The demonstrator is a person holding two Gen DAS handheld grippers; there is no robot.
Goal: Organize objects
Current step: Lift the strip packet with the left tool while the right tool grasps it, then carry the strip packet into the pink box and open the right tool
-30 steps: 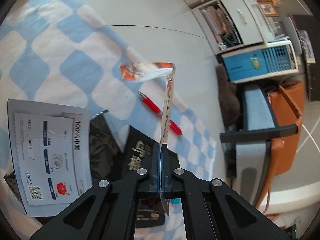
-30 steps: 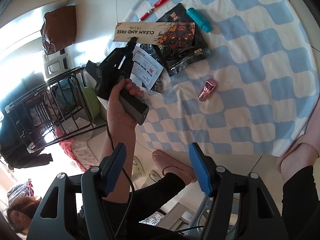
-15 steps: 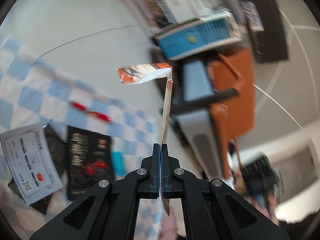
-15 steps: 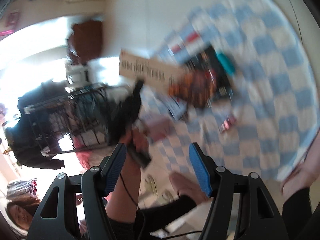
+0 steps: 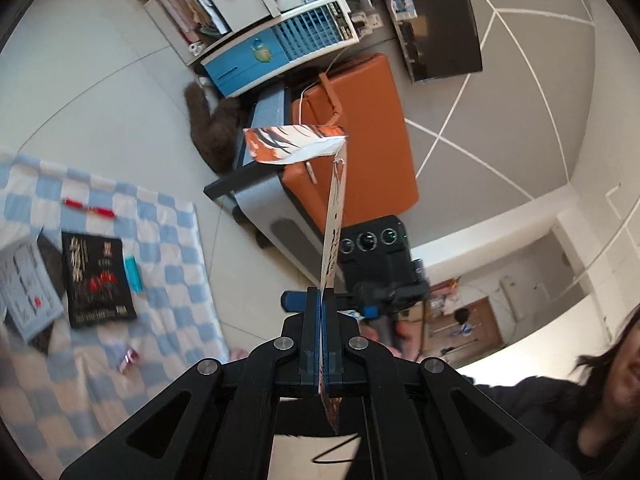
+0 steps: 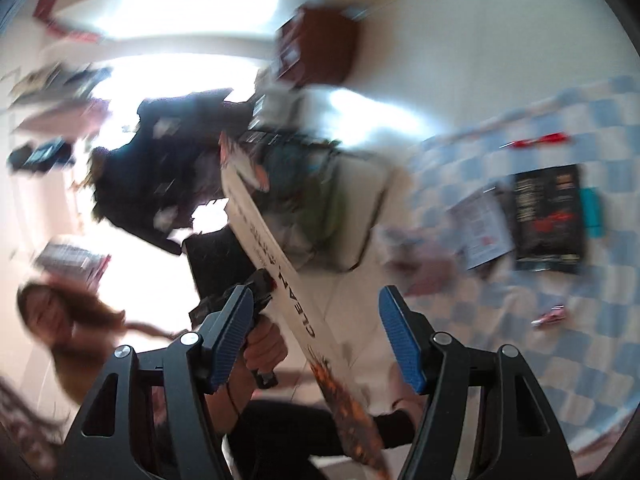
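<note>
Lifted well clear of the checkered blanket (image 5: 168,240), the flat paper sleeve (image 5: 334,220) is clamped edge-on in the fully closed left gripper (image 5: 322,344), its torn orange end folded over at the top. A second ago the sleeve was held low over the blanket; now it is raised towards the right gripper (image 6: 320,344), whose jaws are closing with the sleeve passing between them, not yet pinched. A two-handed hold or handover is judged to be starting. Left on the blanket are the black packet (image 5: 98,280), red pen (image 5: 88,208) and teal tube (image 5: 133,274).
</note>
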